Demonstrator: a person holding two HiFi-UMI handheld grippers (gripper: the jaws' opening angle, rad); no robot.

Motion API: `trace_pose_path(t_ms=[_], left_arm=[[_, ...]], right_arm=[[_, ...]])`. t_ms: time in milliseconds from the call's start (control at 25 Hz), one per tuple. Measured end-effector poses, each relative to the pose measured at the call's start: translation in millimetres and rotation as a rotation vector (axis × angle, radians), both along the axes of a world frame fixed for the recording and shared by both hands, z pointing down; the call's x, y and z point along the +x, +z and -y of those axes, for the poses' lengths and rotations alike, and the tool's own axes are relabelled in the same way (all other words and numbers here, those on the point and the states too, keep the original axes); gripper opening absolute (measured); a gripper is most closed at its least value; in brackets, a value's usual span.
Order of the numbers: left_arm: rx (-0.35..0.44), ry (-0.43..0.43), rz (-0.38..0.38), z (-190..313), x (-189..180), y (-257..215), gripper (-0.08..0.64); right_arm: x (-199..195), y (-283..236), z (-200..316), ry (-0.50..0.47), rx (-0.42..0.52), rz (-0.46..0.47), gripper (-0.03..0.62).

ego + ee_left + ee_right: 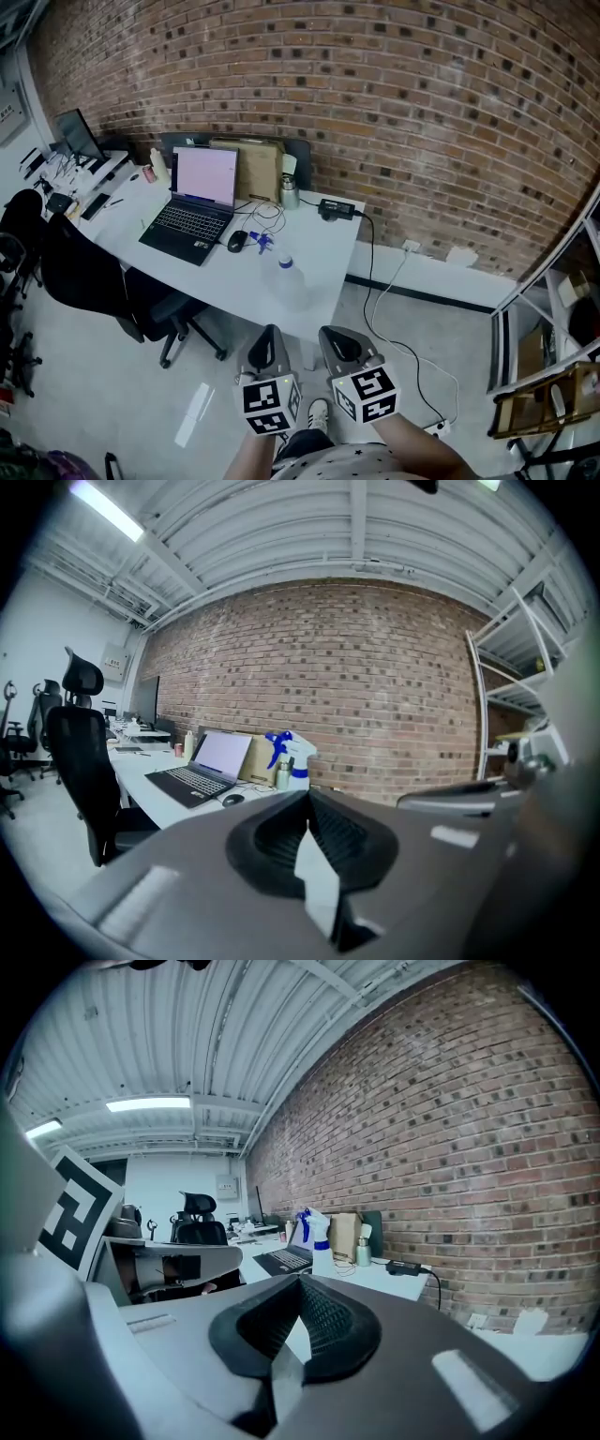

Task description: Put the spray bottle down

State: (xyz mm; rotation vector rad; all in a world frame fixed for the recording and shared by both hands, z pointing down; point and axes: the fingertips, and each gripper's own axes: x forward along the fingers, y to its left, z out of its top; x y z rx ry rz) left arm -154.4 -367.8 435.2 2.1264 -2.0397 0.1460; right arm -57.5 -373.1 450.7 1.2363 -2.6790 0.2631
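The spray bottle (289, 278), translucent with a white head and blue trigger, stands upright on the white desk (319, 246) near its front corner. It also shows in the left gripper view (293, 760) and the right gripper view (317, 1233), just above each pair of jaws and well beyond them. My left gripper (271, 332) and right gripper (332, 335) hang side by side over the floor, short of the desk edge and apart from the bottle. Both are shut with nothing between the pads, as the left gripper (307, 796) and right gripper (300, 1282) views show.
An open laptop (194, 198), a mouse (236, 241), a cardboard box (251, 167), a metal flask (290, 194) and a power brick (336, 208) with its trailing cable sit on the desk. A black office chair (89, 277) stands to the left, metal shelving (553, 319) to the right, brick wall behind.
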Motion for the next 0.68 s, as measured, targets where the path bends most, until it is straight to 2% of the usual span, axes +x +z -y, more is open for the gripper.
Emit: trace_pose_path(t_ms=[680], left_arm=[[0.006, -0.001, -0.004, -14, 1, -1, 0.008]], right_arm=[[1, -8, -12, -0.004, 0.035, -0.006, -0.002]])
